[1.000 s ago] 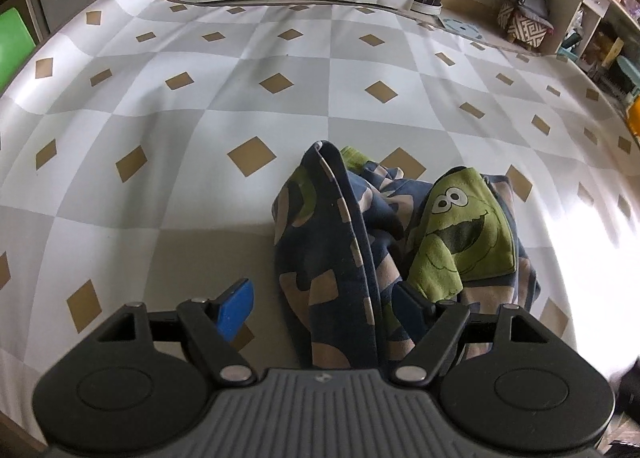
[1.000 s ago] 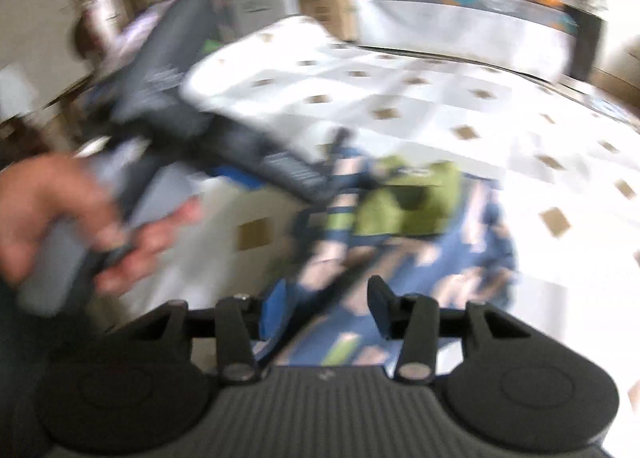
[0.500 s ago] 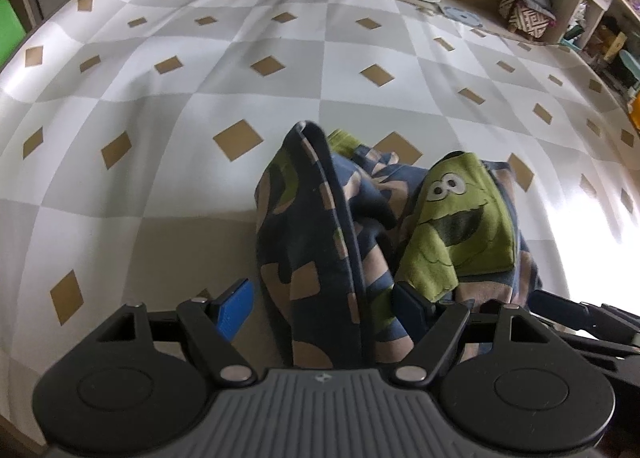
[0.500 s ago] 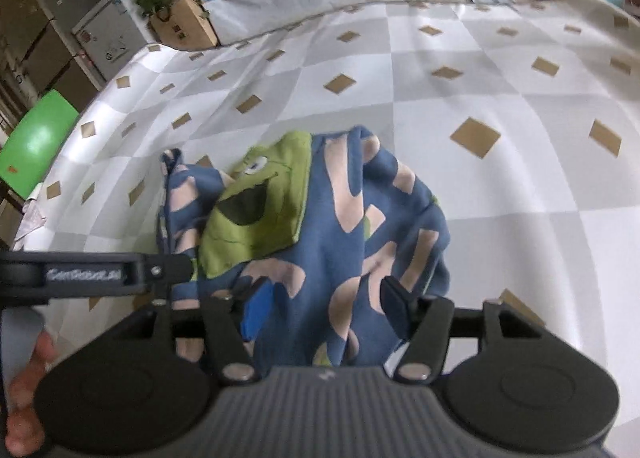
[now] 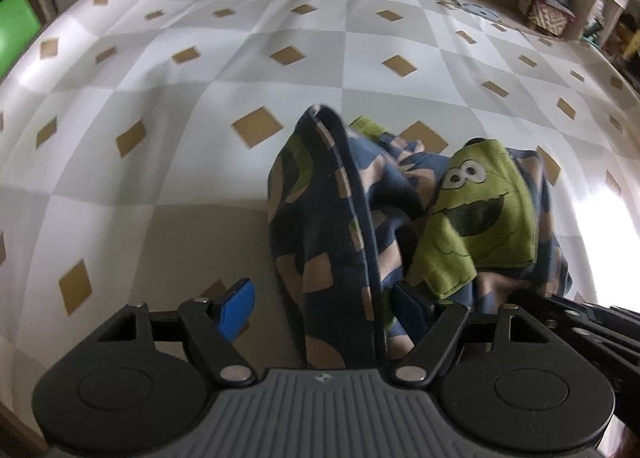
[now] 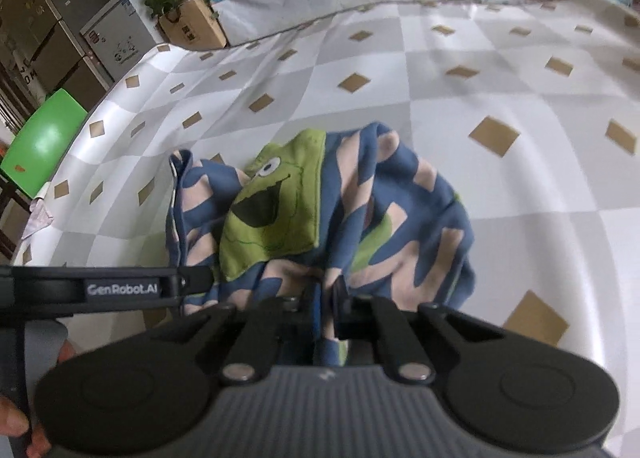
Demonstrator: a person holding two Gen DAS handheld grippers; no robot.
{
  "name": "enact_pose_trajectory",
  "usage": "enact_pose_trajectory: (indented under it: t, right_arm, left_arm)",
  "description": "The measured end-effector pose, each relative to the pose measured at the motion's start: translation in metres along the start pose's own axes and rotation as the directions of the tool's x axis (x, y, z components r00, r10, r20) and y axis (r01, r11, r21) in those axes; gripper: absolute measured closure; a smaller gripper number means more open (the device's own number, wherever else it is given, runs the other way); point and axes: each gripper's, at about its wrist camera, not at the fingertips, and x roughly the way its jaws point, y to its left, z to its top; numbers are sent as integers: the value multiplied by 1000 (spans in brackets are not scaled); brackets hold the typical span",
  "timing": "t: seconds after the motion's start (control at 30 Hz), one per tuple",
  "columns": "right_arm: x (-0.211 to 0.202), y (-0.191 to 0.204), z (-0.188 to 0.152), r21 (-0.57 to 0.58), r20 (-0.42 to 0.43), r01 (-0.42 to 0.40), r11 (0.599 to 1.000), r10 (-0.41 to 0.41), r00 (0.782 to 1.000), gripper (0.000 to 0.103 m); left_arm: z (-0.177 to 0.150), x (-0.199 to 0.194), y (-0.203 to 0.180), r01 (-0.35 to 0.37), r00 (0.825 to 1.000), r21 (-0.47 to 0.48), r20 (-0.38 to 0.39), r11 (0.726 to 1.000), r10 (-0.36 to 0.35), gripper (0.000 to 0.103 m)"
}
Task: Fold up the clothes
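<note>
A crumpled blue garment (image 5: 344, 226) with tan and green shapes and a green monster-face patch (image 5: 476, 218) lies on the checked tablecloth (image 5: 168, 98). My left gripper (image 5: 320, 308) is open, and a raised fold of the garment runs between its fingers. In the right wrist view the garment (image 6: 400, 218) lies bunched just ahead, patch (image 6: 276, 214) facing up. My right gripper (image 6: 326, 298) is shut on the garment's near edge. The left gripper's body (image 6: 120, 290) shows at the left of that view.
The cloth-covered table (image 6: 500, 70) stretches far ahead and to both sides. A green chair (image 6: 40, 142) stands off its left edge. A cardboard box (image 6: 192, 26), plants and shelves stand beyond the far edge.
My right gripper has closed on the near edge of the garment; half a second ago it was open. The left gripper stayed open around the raised fold.
</note>
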Motion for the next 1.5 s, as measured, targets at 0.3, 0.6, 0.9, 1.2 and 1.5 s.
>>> enact_pose_trajectory:
  t: [0.3, 0.6, 0.9, 1.2, 1.5]
  right_arm:
    - [-35, -13, -31, 47, -60, 122, 991, -119, 991, 99]
    - [-46, -18, -72, 46, -180, 228, 972, -217, 959, 99]
    - [-71, -32, -68, 189, -88, 210, 959, -197, 977, 82]
    - [-68, -48, -26, 241, -33, 86, 967, -81, 996, 63]
    - [-37, -57, 15, 229, -44, 56, 972, -47, 998, 53]
  left_arm:
    - [-26, 9, 23, -141, 986, -14, -94, 990, 140, 30]
    - [-46, -4, 34, -149, 985, -25, -91, 988, 147, 30]
    - [-46, -28, 29, -115, 993, -66, -25, 991, 113, 30]
    - [-14, -39, 19, -67, 997, -56, 19, 996, 68, 29]
    - [29, -38, 7, -8, 999, -30, 44, 1000, 10, 28]
